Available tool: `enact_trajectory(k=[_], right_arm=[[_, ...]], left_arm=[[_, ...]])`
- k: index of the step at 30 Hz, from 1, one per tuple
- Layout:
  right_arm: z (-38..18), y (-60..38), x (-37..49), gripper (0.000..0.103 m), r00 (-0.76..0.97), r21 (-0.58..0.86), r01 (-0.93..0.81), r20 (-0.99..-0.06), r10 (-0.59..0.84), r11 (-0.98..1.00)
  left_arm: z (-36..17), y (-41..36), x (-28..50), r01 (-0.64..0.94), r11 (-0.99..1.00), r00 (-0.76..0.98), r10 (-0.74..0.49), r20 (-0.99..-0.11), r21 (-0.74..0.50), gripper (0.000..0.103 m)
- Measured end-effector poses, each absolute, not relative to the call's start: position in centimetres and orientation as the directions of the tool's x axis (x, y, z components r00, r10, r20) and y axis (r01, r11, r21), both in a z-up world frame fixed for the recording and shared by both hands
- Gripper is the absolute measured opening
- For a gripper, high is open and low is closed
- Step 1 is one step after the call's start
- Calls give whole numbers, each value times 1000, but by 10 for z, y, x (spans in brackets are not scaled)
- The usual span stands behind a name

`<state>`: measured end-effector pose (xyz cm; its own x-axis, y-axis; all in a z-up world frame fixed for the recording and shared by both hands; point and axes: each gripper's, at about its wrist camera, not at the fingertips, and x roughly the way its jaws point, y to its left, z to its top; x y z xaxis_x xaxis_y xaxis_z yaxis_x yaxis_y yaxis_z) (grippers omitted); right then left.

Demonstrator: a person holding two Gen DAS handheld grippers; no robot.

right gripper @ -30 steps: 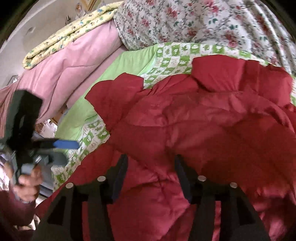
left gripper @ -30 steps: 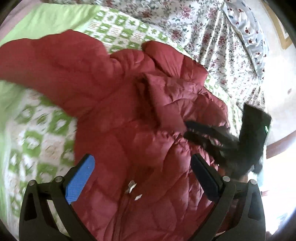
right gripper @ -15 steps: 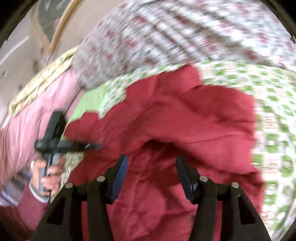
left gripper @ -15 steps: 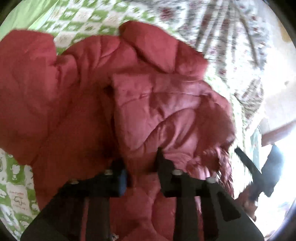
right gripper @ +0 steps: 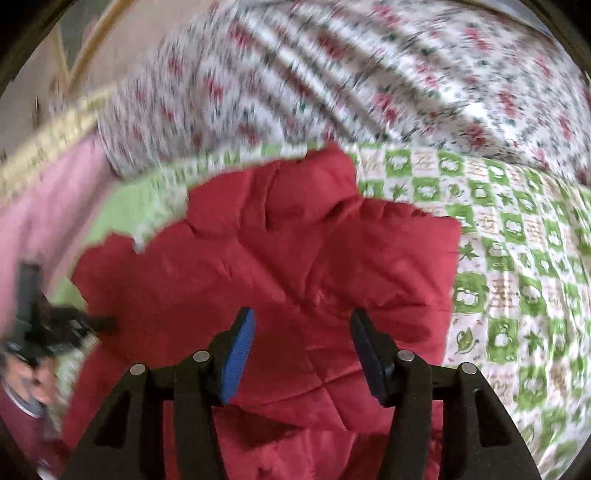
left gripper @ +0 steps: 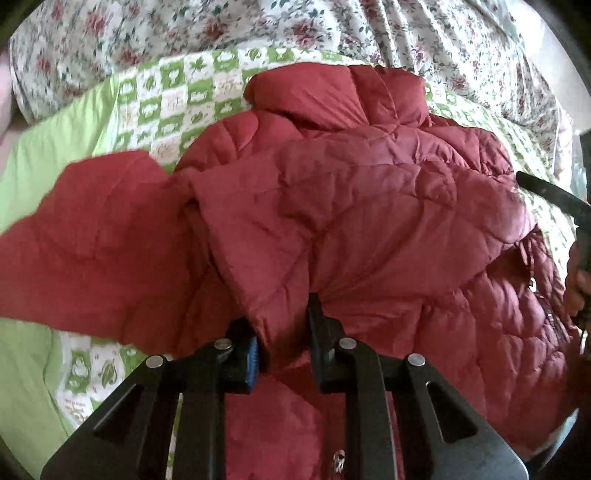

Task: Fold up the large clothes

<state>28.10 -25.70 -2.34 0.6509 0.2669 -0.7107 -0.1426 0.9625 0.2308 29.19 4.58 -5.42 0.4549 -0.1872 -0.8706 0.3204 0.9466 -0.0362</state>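
A large dark red quilted jacket (left gripper: 362, 221) lies crumpled on a green and white patterned bedspread (left gripper: 173, 99). My left gripper (left gripper: 284, 332) is shut on a fold of the jacket's padded fabric and holds it bunched between the jaws. The jacket also fills the middle of the right wrist view (right gripper: 295, 258). My right gripper (right gripper: 301, 347) is open just above the jacket, with nothing between its pads. The other gripper shows at the left edge of the right wrist view (right gripper: 55, 325) and at the right edge of the left wrist view (left gripper: 554, 195).
A floral quilt (left gripper: 332, 29) is piled behind the jacket. A pink blanket (right gripper: 40, 206) lies at the left. The patterned bedspread (right gripper: 517, 258) stretches to the right of the jacket. The right wrist view is motion-blurred.
My left gripper went from open over the jacket to shut on a fold of it. My right gripper let go, opened and swung right. The jacket's front panel has been pulled over.
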Motion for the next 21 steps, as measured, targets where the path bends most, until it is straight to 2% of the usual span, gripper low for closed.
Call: enact_trajectory(k=[1, 3, 5, 6, 8, 11, 16, 18, 21], right_arm=[[-34, -252, 288, 55, 631, 159, -126, -749, 203, 979], [-56, -255, 296, 55, 586, 93, -83, -801, 124, 992], [-73, -272, 301, 56, 556, 180, -54, -811, 179, 982], [-76, -280, 301, 56, 559, 219, -47, -803, 207, 975], [-77, -288, 300, 56, 564, 254, -39, -793, 231, 966], [-79, -291, 299, 55, 570, 209, -41, -798, 195, 977], [-77, -295, 298, 56, 566, 195, -50, -803, 189, 979], [-77, -292, 297, 56, 563, 166, -62, -809, 172, 984], [-74, -291, 300, 56, 550, 151, -58, -820, 157, 987]], left_arm=[[-56, 46, 291, 311, 950, 456, -186, -870, -40, 20], [-59, 52, 287, 298, 953, 452, -193, -871, -57, 27], [-63, 56, 286, 284, 955, 451, -209, -868, -82, 34], [-64, 59, 285, 266, 960, 447, -202, -872, -86, 45], [-59, 68, 281, 220, 972, 462, -180, -868, -84, 50], [-32, 77, 265, 194, 972, 530, -217, -819, -133, 50], [2, 46, 254, 320, 927, 562, -354, -748, -198, 50], [-4, 26, 263, 350, 919, 543, -355, -761, -179, 50], [-39, 5, 288, 325, 941, 497, -255, -830, -95, 50]])
